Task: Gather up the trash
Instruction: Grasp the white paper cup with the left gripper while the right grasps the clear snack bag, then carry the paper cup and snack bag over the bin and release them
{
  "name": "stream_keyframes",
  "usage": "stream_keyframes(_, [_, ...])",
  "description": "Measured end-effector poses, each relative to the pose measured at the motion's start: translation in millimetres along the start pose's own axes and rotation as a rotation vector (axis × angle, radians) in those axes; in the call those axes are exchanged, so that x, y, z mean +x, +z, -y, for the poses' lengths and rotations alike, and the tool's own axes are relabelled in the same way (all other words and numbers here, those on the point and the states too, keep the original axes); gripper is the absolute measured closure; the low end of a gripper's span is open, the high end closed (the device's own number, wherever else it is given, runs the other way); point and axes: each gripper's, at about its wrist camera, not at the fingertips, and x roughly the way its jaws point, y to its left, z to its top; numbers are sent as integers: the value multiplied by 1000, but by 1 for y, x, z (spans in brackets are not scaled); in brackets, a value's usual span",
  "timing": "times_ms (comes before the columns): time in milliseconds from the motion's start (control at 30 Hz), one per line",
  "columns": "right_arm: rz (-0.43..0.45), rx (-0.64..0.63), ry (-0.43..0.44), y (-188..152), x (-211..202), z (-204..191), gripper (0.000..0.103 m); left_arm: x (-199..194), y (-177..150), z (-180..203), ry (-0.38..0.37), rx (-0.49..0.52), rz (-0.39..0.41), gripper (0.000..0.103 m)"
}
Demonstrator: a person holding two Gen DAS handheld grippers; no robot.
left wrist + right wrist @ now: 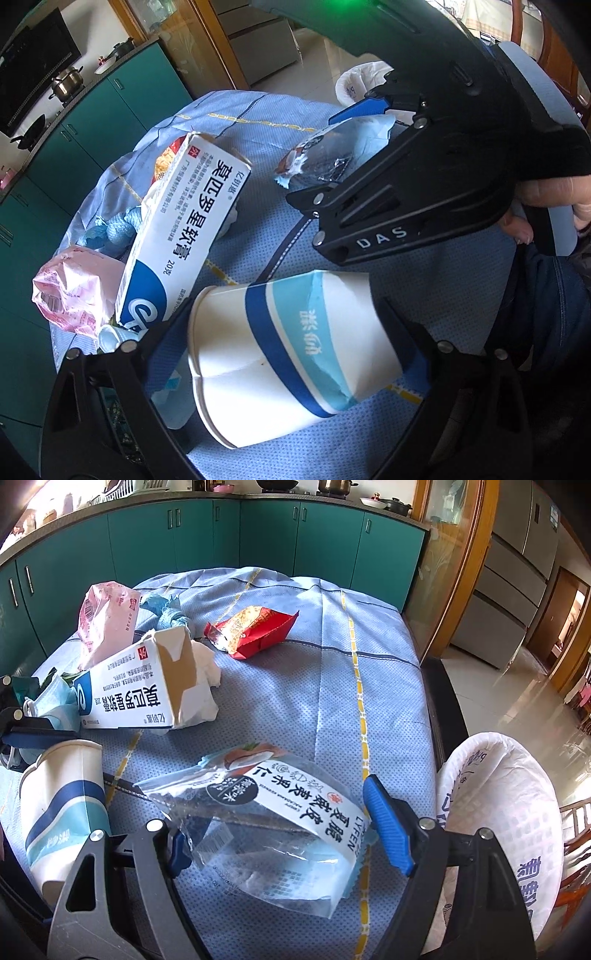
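Paper cup point(280, 354) on side between wide left tool point(288, 354) (untouched); right tool point(280, 834) wide around clear wrapper point(273, 819).

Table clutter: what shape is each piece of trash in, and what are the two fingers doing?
Paper cup: on its side, dented, between open left fingers.
Clear snack bag: empty, torn, between open right fingers.
Ointment box: torn open.
Red wrapper: crumpled.
Trash bag: open.
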Motion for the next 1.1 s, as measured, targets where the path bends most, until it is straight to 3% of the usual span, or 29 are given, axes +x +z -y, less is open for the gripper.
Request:
stream_keyframes(333, [13, 8, 9, 1, 0, -1, 24, -2, -1, 0, 30, 8, 11, 9])
stream_keyframes(400, [23, 10, 14, 2, -2, -2, 30, -4, 0, -6, 46, -6, 18, 9])
stream_keyframes(500, [38, 14, 13, 3, -5, -1, 30, -6, 0, -18, 56, -45, 30, 9])
stream_keyframes(867, [82, 31, 21, 3, -19, 4, 35, -24, 5, -41, 132, -119, 133, 9])
stream_keyframes(1100, [119, 47, 27, 4, -33, 8, 35, -37, 7, -56, 120, -174, 209, 9])
